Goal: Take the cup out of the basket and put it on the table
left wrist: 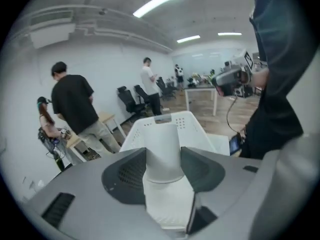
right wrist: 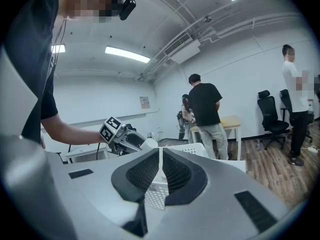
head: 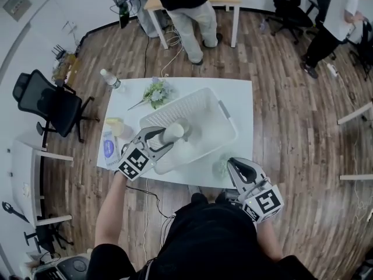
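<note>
- Between the two fingers (left wrist: 126,176) of the left gripper (head: 162,141) sits a white cup (left wrist: 162,149). One dark pad presses on each side of it, so the grip is clamped on the cup.
- Part of the cup sticks out past the fingertips, toward the white basket (head: 224,114) seen beyond it in the left gripper view.
- From the head view, the cup hangs over the near left part of the basket, tilted, with one pale round end facing up.
- From the right gripper view, the cup shows above the basket's rim, clear of the white table (head: 236,92).
- The basket stands on the table, near its middle.
- The right gripper (head: 234,164) is at the near edge of the table, to the right of the basket and well apart from the cup.
- Its fingers (right wrist: 144,176) are closed together, tips meeting, with nothing between them.
- A bunch of flowers (head: 156,91) lies on the table just beyond the basket.
- A bottle (head: 109,79) lies at the far left corner.
</note>
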Demonstrator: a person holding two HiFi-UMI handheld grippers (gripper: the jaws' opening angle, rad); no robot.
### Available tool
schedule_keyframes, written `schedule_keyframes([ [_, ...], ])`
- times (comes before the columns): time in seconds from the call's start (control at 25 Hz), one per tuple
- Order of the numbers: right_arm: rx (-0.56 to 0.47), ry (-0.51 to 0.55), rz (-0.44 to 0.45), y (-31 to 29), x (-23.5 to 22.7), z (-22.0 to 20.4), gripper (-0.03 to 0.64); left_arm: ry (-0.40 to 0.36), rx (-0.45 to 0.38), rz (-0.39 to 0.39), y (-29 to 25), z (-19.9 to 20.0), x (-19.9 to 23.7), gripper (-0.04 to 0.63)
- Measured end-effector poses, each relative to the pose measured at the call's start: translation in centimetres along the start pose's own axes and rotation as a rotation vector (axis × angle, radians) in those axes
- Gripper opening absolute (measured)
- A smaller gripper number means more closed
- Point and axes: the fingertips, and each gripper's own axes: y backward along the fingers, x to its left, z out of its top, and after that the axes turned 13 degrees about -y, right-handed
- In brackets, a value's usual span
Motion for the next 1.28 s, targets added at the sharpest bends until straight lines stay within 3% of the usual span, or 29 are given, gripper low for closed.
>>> schedule_keyframes([
  [0.24, 0.026, 0.029, 0.071, -1.7, 2.6, -0.2, 0.032, 0.177, -0.227, 0.375, 7.6, 1.0, 1.5, 0.222],
  [0.64, 0.113, 0.069, 0.159, -5.0, 6.0, -0.3, 0.032, 0.407, -0.34, 0.8, 15.2, -3.6, -1.2, 0.222],
  [0.88, 0.175, 0.073, 0.171, -6.5, 7.5, -2.2, 0.031, 0.536, -0.359, 0.909, 15.6, -8.5, -4.2, 0.222],
  [1.12, 0.248, 0.094, 0.177, -9.2, 10.1, -3.9, 0.031, 0.611, -0.307, 0.893, 12.8, -13.7, -6.8, 0.222],
  [1.28, 0.287, 0.095, 0.174, -10.4, 11.5, -5.6, 0.032, 0.594, -0.276, 0.894, 10.7, -16.8, -8.4, 0.222],
])
